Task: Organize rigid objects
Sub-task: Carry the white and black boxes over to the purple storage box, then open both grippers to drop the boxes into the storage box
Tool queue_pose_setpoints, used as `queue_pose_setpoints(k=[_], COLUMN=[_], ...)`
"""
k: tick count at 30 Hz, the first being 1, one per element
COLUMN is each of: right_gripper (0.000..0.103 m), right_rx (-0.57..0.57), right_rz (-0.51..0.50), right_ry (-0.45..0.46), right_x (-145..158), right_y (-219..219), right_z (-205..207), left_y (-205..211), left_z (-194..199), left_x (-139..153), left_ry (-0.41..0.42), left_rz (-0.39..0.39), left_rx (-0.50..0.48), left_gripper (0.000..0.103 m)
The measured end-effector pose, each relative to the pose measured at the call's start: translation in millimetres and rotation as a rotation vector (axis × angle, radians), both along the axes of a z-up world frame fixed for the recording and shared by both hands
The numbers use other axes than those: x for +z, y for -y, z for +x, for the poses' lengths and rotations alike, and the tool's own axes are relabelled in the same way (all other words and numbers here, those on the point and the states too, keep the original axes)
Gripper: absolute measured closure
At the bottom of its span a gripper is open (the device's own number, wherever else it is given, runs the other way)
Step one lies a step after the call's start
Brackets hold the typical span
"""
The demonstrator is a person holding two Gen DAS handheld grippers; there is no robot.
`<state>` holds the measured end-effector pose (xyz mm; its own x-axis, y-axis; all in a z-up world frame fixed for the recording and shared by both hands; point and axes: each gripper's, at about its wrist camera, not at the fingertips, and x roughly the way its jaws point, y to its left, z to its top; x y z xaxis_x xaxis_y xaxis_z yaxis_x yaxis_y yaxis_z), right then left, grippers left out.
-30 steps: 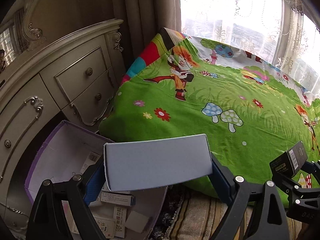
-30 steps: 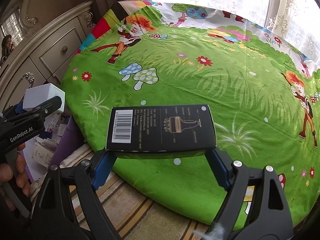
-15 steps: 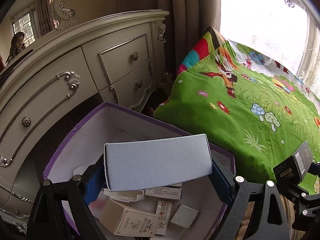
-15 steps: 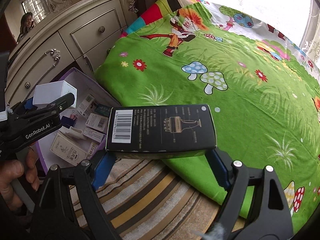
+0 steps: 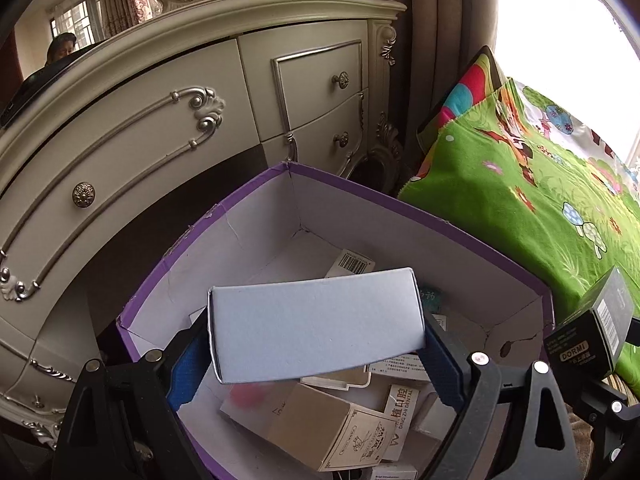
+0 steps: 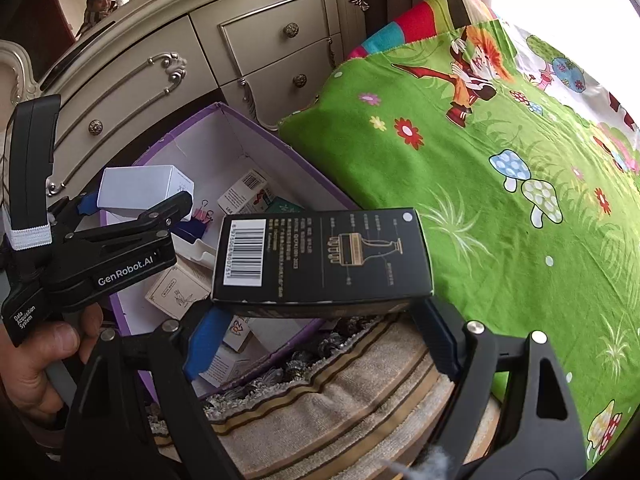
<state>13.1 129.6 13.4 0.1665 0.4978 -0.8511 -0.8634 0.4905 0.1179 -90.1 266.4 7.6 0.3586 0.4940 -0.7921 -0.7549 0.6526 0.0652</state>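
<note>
Holding a pale blue-white carton [image 5: 316,326] crosswise between my left fingers [image 5: 188,364], I have them spread wide with both blue pads pressed on the carton's ends. It hangs over the purple-rimmed cardboard box [image 5: 416,208], which stands on the floor in front of the cream dresser [image 5: 160,120]. Inside that box lie several small packages, among them a tan carton with a line drawing [image 5: 340,432], a dental-product box [image 5: 402,412] and a barcoded white pack [image 5: 352,266].

My right fingers [image 6: 204,340] are also wide apart and clamped on the ends of a black carton [image 6: 324,258] with a barcode and a gold drawing. It sits just outside the purple box's near wall, above the striped rug [image 6: 332,404] beside the bed's green cartoon sheet [image 6: 500,208].

From the right wrist view, my left hand [image 6: 36,356] grips the other tool's handle at the left edge.
</note>
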Motion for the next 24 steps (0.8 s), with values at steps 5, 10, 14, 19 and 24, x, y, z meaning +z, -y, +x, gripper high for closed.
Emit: queue_pose_setpoints(k=[5,10,14,19,24], right_gripper=[0.016,0.016,0.016,0.016,0.014], right_rx=[0.012,0.012,0.018,0.028,0.057], right_rz=[-0.005,-0.025,-0.033,-0.037,-0.054], right_ry=[-0.006,-0.023,-0.030,-0.037,-0.058], right_x=[-4,-9,-12,-14,-18], right_y=[-12,-23,-32,-43,-51], right_z=[-8,-8,-7,-7,-11], left_y=[-11,-20,-29,-41,-47], left_z=[-9,-13,-18,-24,-26], left_x=[-5,-7,-7,-7,-9], left_ry=[-0.011,-0.021,-0.021,-0.019,-0.028], left_rz=[-0.006,-0.015,-0.020,-0.040,-0.056], left_rx=[0.025,0.037,0.057,0.075,0.088], left_gripper=[0.011,0.010,0.010,0.010,0.000])
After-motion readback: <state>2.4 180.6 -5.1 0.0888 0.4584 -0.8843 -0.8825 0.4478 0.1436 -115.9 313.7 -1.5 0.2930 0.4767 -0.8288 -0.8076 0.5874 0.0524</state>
